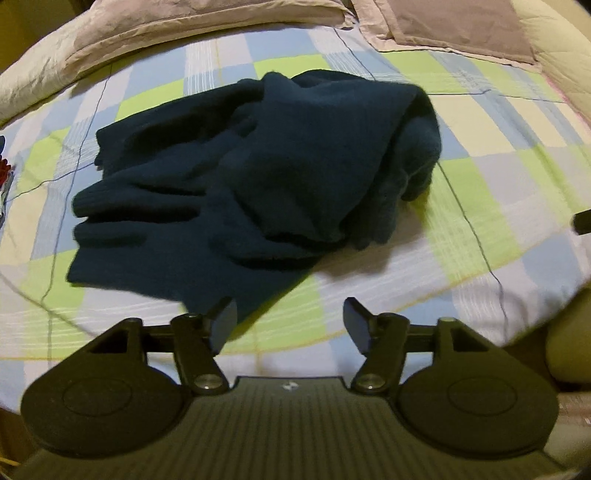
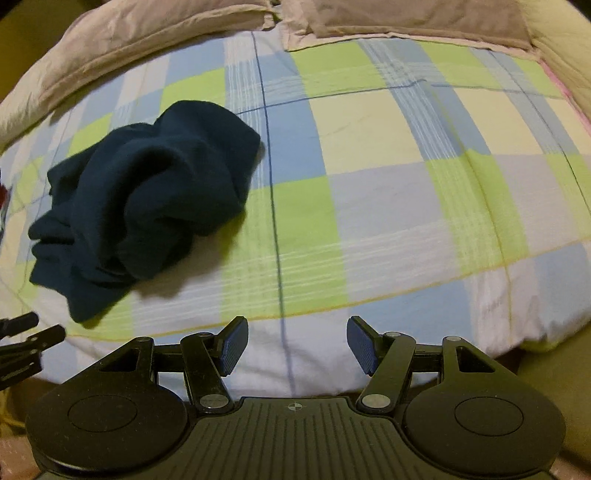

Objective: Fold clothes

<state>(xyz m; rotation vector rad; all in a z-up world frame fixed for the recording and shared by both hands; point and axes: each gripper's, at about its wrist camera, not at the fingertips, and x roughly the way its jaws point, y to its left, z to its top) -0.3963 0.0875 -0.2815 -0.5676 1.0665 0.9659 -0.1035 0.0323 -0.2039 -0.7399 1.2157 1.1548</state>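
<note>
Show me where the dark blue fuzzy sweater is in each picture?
Left wrist view: the crumpled dark teal-blue knitted sweater fills the middle, just beyond the open left gripper.
Right wrist view: the same sweater lies at the left, away from the open right gripper.
Shared landmark: the green, blue and white checked quilt under it, with beige pillows along the top.
</note>
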